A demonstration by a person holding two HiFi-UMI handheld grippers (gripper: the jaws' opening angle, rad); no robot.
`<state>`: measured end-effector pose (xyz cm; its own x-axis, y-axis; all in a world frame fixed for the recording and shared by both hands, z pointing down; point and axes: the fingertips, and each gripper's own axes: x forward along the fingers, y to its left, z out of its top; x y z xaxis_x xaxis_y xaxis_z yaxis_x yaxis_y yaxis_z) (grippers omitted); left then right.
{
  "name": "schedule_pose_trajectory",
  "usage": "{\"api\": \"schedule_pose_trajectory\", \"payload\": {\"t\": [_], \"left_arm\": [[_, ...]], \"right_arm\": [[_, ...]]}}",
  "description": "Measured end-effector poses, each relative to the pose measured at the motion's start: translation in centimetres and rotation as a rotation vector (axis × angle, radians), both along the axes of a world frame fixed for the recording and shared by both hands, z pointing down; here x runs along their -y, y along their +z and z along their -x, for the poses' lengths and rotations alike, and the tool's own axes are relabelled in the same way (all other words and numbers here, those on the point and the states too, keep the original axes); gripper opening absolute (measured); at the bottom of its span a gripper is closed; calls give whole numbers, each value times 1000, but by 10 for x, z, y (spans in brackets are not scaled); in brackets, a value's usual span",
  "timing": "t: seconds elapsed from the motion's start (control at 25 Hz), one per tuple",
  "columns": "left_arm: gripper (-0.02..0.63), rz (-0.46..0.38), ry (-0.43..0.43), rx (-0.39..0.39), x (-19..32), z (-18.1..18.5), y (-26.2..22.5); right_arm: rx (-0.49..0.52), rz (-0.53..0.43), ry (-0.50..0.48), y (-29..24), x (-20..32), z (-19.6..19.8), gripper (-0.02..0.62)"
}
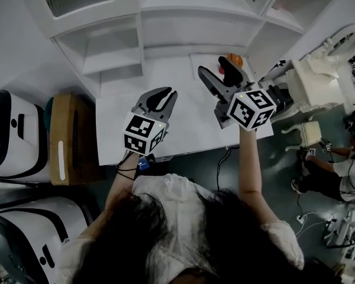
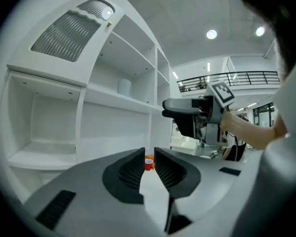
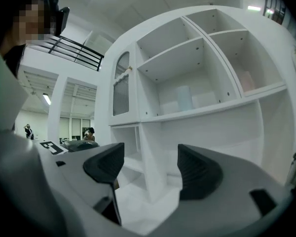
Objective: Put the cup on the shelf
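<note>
The cup (image 2: 148,165) stands on the tabletop (image 1: 183,132) just before the shelf (image 1: 195,37), ungrasped, so step 1, the reach, is in hand. The right tongs (image 3: 148,167) gape empty; the left tongs (image 2: 149,154) look barely parted, holding nothing. Next, the right tongs should straddle the cup and clench.

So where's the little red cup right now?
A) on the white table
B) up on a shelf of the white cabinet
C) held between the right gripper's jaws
A: the little red cup stands on the white table, in front of the white cabinet, and the right gripper has its jaws wide apart with nothing between them.
</note>
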<state>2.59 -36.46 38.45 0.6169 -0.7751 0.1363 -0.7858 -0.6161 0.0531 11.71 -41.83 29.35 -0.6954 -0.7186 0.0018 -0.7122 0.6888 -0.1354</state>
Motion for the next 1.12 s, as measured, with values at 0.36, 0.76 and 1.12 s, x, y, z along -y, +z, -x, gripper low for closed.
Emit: {"api": "schedule_pose_trajectory", "payload": {"t": [0.36, 0.76, 1.12], "left_arm": [[69, 46, -54, -1, -55, -3, 20], [69, 102, -85, 30, -133, -21, 44], [69, 113, -91, 63, -175, -16, 49]], "right_arm": [[50, 83, 73, 68, -87, -21, 237], [88, 169, 109, 122, -171, -44, 118], [86, 193, 67, 138, -207, -20, 112]]}}
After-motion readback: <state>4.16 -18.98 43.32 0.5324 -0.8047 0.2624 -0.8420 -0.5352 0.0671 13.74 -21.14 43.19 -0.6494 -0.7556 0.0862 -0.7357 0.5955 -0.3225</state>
